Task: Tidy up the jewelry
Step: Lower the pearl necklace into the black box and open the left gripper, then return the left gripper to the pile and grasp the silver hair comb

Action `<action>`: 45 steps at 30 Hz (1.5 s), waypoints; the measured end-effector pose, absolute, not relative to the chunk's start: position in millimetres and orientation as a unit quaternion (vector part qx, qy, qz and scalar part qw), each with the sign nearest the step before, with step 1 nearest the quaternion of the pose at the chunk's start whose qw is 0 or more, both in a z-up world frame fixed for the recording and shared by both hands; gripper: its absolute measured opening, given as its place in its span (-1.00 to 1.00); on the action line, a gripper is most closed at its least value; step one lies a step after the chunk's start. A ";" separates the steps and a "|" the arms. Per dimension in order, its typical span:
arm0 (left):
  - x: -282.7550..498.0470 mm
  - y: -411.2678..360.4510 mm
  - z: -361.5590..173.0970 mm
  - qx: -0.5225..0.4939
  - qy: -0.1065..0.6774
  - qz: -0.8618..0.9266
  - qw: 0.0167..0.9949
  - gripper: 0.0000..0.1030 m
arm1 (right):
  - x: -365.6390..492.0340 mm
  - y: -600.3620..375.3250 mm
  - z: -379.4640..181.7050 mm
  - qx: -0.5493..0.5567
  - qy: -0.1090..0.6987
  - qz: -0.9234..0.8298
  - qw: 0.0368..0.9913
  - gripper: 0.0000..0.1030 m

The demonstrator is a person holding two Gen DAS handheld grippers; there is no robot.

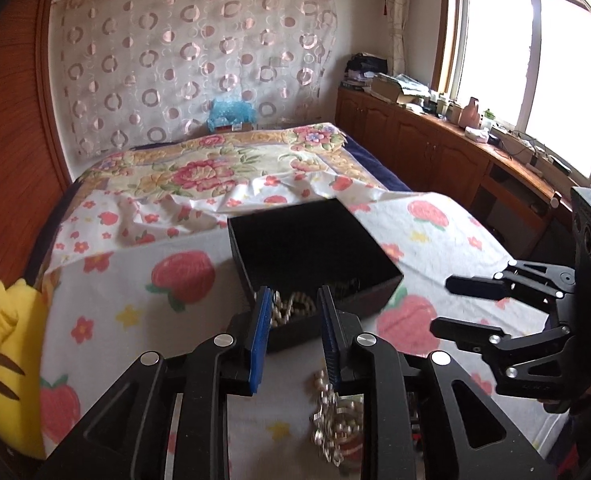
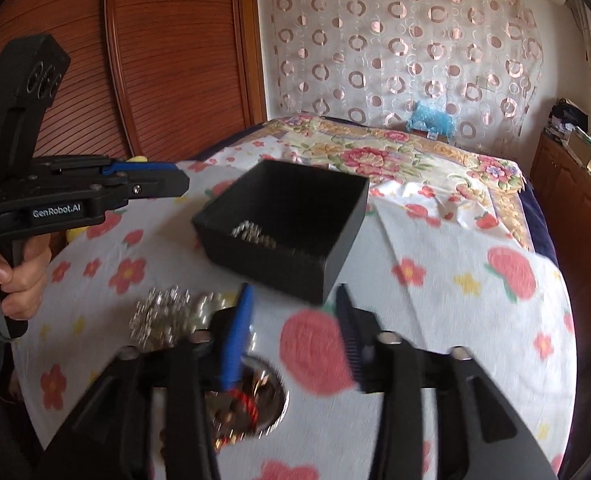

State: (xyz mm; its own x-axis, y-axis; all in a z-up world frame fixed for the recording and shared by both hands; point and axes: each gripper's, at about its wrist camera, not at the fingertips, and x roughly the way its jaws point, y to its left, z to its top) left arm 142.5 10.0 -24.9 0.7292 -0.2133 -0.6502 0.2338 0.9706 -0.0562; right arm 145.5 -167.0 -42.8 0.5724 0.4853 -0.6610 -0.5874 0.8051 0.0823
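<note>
Two grippers hang over a bed [image 1: 435,240] spread with a strawberry-print sheet [image 2: 435,280]. A black box [image 1: 307,240] sits open on the sheet, with a pearl strand [image 1: 291,308] lying in its near corner; from the right wrist view a silvery chain [image 2: 251,234] glints on the box floor. In front of the box, on the sheet, lies a loose heap of jewelry [image 1: 331,420]: silver links, pale beads and some red-beaded pieces, blurred in both views.

Left gripper [image 1: 293,344] points at the near wall of the box, its blue-padded jaws spread with nothing between them; the heap lies just below its right finger. Right gripper [image 2: 293,340] hovers above the sheet just short of the box corner, jaws also spread and empty, with the heap below and to its left. In the left wrist view the right gripper comes in from the right edge, well apart from the box.

A yellow plush [image 1: 9,360] rests at the bed's left edge.
</note>
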 end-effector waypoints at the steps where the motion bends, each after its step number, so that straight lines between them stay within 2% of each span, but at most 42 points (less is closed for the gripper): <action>1: 137.7 11.3 -29.4 0.013 0.351 -0.118 0.929 -0.57 | 141.0 -167.4 -45.3 -0.071 0.352 0.304 0.882 0.11; 4: 125.3 15.9 -41.1 0.007 0.360 -0.112 0.926 -0.57 | 129.5 -168.0 -52.1 -0.064 0.359 0.306 0.879 0.35; 9: 111.6 24.3 -57.2 -0.001 0.374 -0.106 0.921 -0.55 | 123.4 -159.8 -66.6 -0.059 0.380 0.307 0.870 0.49; 19: 101.1 25.5 -68.8 -0.007 0.384 -0.114 0.916 -0.42 | 128.6 -146.9 -87.0 -0.053 0.425 0.301 0.852 0.48; 23: 102.6 20.3 -73.1 -0.009 0.390 -0.121 0.913 -0.42 | 127.4 -147.2 -89.0 -0.045 0.429 0.312 0.847 0.20; 45: 108.9 9.6 -91.2 -0.025 0.418 -0.141 0.897 -0.41 | 119.1 -175.3 -57.1 -0.056 0.382 0.290 0.876 0.19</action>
